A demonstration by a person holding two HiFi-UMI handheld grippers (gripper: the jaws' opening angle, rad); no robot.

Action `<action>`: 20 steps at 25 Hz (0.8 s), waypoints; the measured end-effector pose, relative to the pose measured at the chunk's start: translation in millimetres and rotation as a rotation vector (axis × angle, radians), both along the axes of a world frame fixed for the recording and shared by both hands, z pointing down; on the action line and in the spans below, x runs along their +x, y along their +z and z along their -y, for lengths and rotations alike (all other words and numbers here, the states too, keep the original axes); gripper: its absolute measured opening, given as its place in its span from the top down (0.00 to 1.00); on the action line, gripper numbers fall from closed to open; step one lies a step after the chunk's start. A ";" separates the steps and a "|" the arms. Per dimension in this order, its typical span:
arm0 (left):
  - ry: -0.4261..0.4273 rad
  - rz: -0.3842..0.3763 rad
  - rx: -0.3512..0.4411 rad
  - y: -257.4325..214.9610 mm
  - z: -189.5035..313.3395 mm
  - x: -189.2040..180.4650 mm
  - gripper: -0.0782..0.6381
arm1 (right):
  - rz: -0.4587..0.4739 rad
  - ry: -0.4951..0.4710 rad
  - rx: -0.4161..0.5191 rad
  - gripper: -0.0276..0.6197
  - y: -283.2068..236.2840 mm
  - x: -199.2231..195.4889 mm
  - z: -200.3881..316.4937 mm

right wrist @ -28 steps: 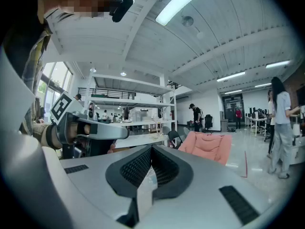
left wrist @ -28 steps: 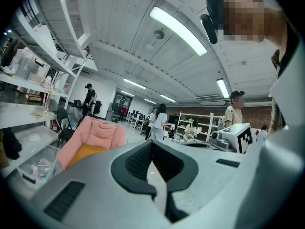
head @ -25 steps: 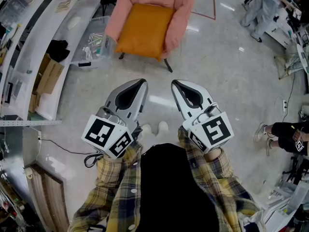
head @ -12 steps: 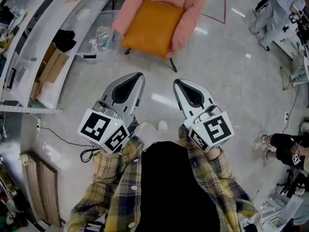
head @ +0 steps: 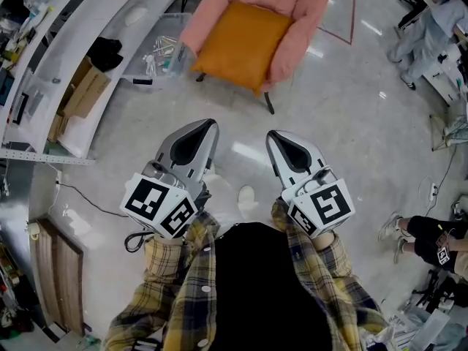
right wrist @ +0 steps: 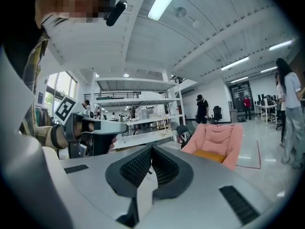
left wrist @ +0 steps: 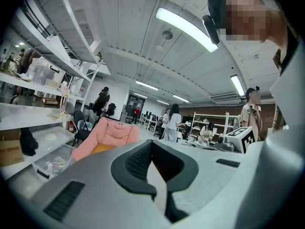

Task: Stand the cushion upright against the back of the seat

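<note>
Clear floor ahead of you

Bare floor (head: 344, 123) runs from your feet to the pink armchair (head: 301, 28). A clear plastic bin (head: 167, 22) stands just beside the chair on your left, and shelving (head: 58, 50) lines that side.

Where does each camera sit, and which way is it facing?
Head view: on the person's head, looking steeply down at the floor; shows left gripper, right gripper, plaid sleeves; chair with cushion ahead.
Left gripper view: on the left gripper, along its shut jaws toward the chair; the person's head and the right gripper's cube show at right.
Right gripper view: on the right gripper, along its shut jaws; chair at right, left gripper at left.
Shared: all three show chair and cushion.
</note>
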State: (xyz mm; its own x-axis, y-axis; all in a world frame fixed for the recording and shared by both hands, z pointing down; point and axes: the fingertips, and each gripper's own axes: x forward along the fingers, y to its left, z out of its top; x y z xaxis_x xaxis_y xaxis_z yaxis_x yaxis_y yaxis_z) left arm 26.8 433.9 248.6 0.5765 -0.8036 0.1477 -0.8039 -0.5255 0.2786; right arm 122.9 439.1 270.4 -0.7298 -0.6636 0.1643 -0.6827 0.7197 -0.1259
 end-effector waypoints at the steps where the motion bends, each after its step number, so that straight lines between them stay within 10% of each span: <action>1: 0.001 -0.002 -0.004 2.3 3.5 -3.4 0.88 | -0.004 0.001 -0.006 0.93 2.8 -3.5 3.2; 20: 0.137 0.017 -0.003 1.9 137.7 -133.0 0.88 | -0.012 0.123 -0.056 0.93 15.2 -136.3 120.8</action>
